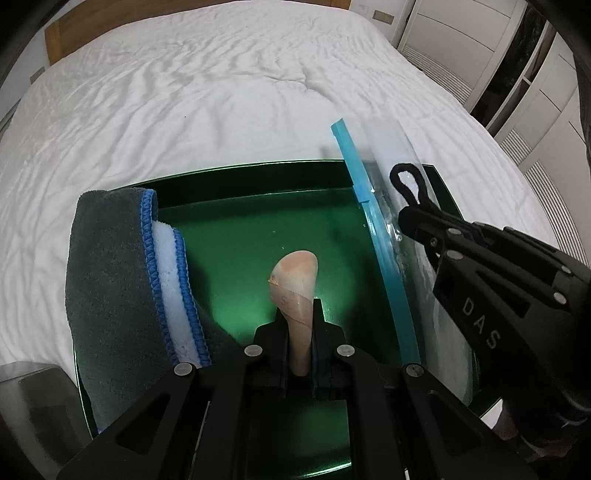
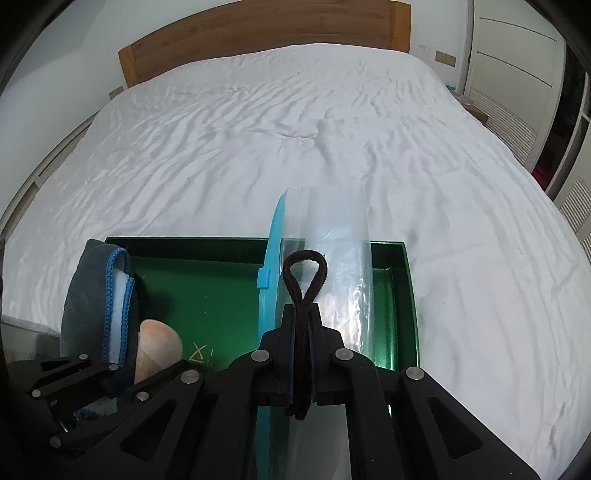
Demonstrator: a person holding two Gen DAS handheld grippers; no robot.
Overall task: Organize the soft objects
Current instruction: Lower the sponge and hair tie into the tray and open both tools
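Left wrist view: the left claw (image 1: 300,328) is clamped tight on a beige sock (image 1: 293,280), which sticks up between the fingers, toe end pointing away from the camera. Right below it sits the green tray (image 1: 240,236) on the bed (image 1: 184,92). Over the tray's left wall lies a folded grey towel (image 1: 107,266) with blue stitched edging and a white inner layer showing. Across on the right, the right claw (image 1: 417,206) comes in from the side, squeezed shut on a black band (image 1: 406,181) whose loop pokes out past the tips. Just beside it a clear zip bag (image 1: 391,184) with a blue seal strip lies along the tray's right part, its far end reaching out over the tray's far rim.

Right wrist view: the band's loop stands up from between the closed fingers, right over the bag. The sock and the left claw show at lower left, near the towel, over the tray. The white sheet is wrinkled all the way up to the wooden headboard (image 2: 258,26).
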